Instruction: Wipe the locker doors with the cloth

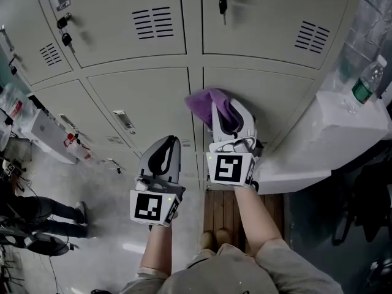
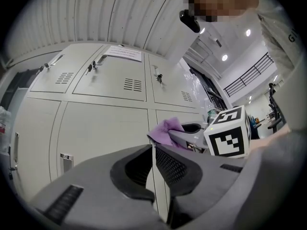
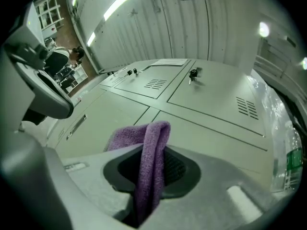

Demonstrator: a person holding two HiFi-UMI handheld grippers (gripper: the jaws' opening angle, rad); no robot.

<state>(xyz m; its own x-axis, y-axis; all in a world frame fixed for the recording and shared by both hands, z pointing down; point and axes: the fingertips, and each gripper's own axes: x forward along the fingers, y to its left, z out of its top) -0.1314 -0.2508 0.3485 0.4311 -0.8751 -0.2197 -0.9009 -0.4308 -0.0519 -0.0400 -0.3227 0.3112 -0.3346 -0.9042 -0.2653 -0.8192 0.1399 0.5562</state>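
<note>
Right gripper [image 1: 229, 112]: jaws clamped on the purple cloth [image 1: 205, 101]; its own view shows a fold running straight down between the pads. The rest of the cloth bunches out past the tips toward 11 o'clock. The cloth sits at the vertical seam between two middle-row locker doors [image 1: 147, 103] (looks pressed to the metal, but I can't confirm contact). Left gripper [image 1: 164, 144] is at 8 o'clock from the right one, lower and apart from it. Its jaws are closed to a thin slit with nothing in them, pointing at the same seam. Door surfaces are flat pale grey sheet metal with a dull sheen, with vent louvres [image 1: 153, 22] on the upper row and a recessed handle [image 1: 124, 121] at 10 o'clock of the left gripper. A key [image 1: 223, 5] hangs in a lock at 12 o'clock. At 3 o'clock of the right gripper a white plastic-wrapped ledge [image 1: 343, 124] butts against the lockers, with a green-labelled bottle [image 1: 366, 81] at its far end around 2 o'clock. Underfoot are wooden slats [image 1: 229, 210], with glossy grey floor [image 1: 116, 225] at 8 o'clock. A bystander's legs [image 1: 43, 216] are at the 9 o'clock edge. Above the lockers is ribbed white panelling [image 3: 192, 23] with strip lights [image 3: 120, 1].
</note>
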